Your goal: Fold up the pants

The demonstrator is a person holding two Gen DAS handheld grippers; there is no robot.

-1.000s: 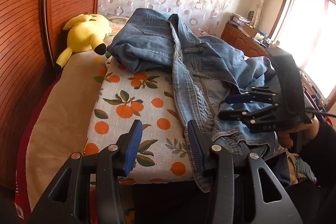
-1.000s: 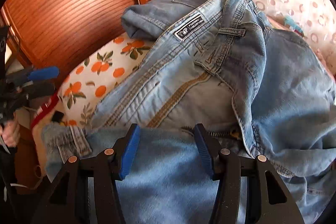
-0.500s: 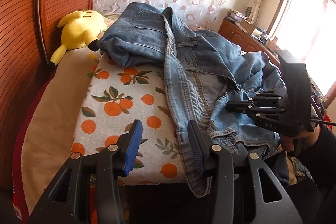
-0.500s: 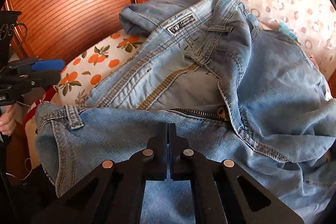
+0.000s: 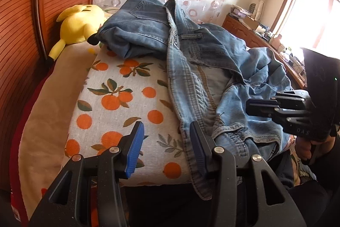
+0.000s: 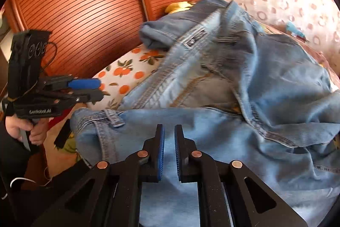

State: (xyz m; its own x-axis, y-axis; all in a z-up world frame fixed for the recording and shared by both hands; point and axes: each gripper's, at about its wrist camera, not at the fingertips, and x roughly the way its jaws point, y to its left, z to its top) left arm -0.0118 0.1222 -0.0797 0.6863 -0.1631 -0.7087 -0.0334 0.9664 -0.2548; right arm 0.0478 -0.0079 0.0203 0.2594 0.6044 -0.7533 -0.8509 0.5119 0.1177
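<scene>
Here, a crumpled pair of blue jeans [image 5: 201,61] is lying in a heap across a bed cover printed with oranges [image 5: 119,99], its waistband and label facing up and one leg trailing over the near edge of the bed. The left gripper [image 5: 165,127] is hovering low over that near edge with its blue-padded fingers standing well apart and nothing between them; the trailing denim is running just beside its right-hand finger, and whether it is brushing the pad is hard to tell. The right gripper [image 6: 169,129] is pointing down at the pale front of the jeans, and its jaws have just been opening: the pads are now standing a narrow gap apart, with denim showing through the gap but no fold visibly pinched.

Much is being lost at the edges. A yellow plush toy [image 5: 78,24] is lying against the slatted wooden panel [image 5: 19,35], half hidden behind the jeans in the right wrist view, where the upper denim is also blurring. The person is appearing only as a hand [image 6: 31,129] wrapped around the left gripper's handle and a dark sleeve. The window [image 5: 314,14] is glaring white, washing out the clutter on the wooden cabinet [image 5: 240,27] below it. The far leg of the jeans is bunching out of sight under the heap, and the label's lettering is too small to read.
</scene>
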